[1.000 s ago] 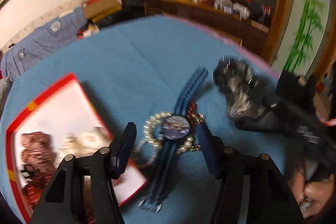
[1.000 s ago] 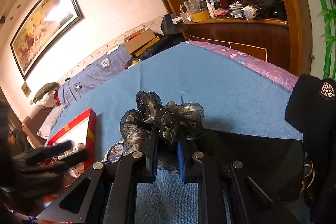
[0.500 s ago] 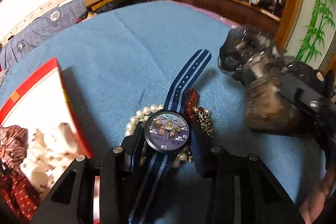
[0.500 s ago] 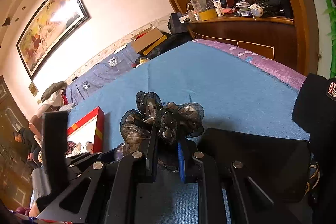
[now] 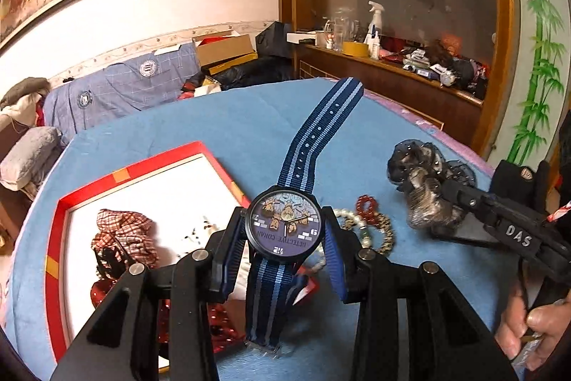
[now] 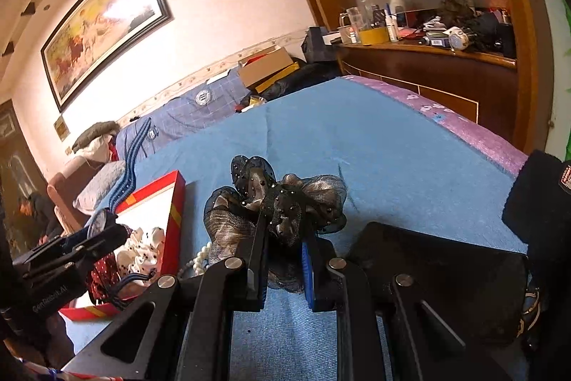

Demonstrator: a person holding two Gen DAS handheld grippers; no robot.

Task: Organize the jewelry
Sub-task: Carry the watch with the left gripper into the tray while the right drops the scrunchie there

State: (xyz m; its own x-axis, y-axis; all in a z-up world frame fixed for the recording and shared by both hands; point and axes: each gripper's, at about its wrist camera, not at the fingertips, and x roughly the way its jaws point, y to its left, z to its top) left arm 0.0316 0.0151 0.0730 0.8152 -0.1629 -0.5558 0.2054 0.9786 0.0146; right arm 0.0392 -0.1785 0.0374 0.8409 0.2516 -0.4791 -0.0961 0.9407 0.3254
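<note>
Watch sits clamped between left claw fingers (strap dangling).

one watch with a blue striped strap. one red-rimmed box. inside it, one red plaid scrunchie, one red dotted scrunchie and one white dotted scrunchie. one black-and-bronze gauze hair bow. on the blue cloth, one pearl string, one ring of red beads and one leopard-print band. two claws: left, right. one framed painting. one spray bottle.
</note>
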